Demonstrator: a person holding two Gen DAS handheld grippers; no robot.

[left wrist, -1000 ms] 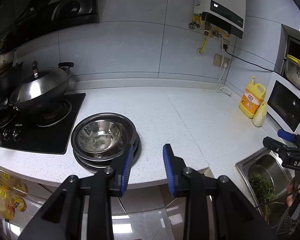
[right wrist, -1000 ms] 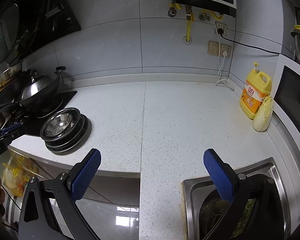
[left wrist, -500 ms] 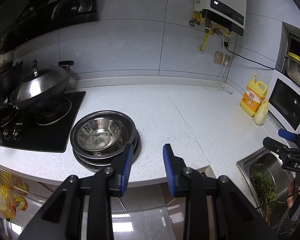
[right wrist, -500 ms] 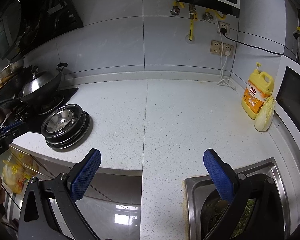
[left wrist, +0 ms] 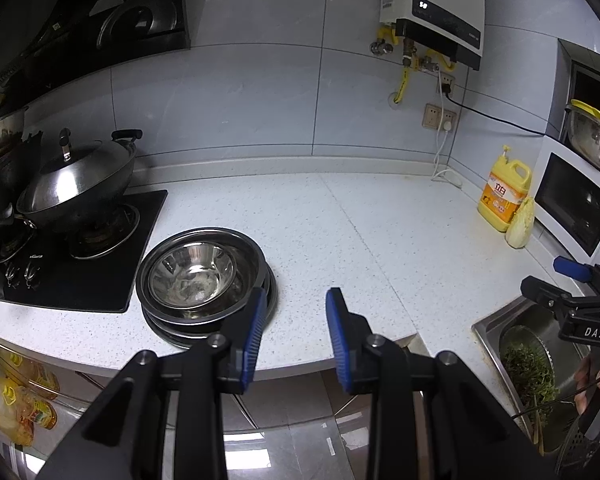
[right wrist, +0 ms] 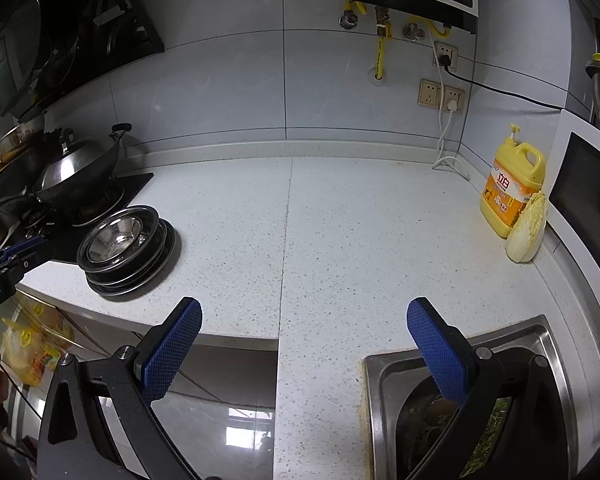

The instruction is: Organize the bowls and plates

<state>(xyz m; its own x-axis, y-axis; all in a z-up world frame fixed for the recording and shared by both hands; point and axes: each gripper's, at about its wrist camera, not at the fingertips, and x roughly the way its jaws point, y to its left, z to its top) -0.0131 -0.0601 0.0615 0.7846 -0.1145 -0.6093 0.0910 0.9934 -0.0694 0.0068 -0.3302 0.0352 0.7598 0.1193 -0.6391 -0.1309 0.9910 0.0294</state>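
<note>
A stack of steel plates with a steel bowl (left wrist: 192,276) nested on top sits on the white counter beside the stove; the same stack (right wrist: 120,244) shows at the left in the right wrist view. My left gripper (left wrist: 296,308) hovers near the counter's front edge, just right of the stack, jaws a narrow way apart with nothing between them. My right gripper (right wrist: 304,320) stands wide open over the counter edge by the sink, empty. Its tip (left wrist: 572,270) also shows at the right of the left wrist view.
A lidded wok (left wrist: 76,184) sits on the black stove (left wrist: 60,280) at the left. A yellow detergent bottle (right wrist: 512,188) and a cabbage (right wrist: 528,228) stand by the microwave (left wrist: 576,208). The sink (right wrist: 460,400) holds a pot with greens. A steel bowl (left wrist: 596,140) rests on top of the microwave.
Both views have shifted slightly, with the stack sitting a little lower and closer in frame. Jaws and dishes stand as before.
</note>
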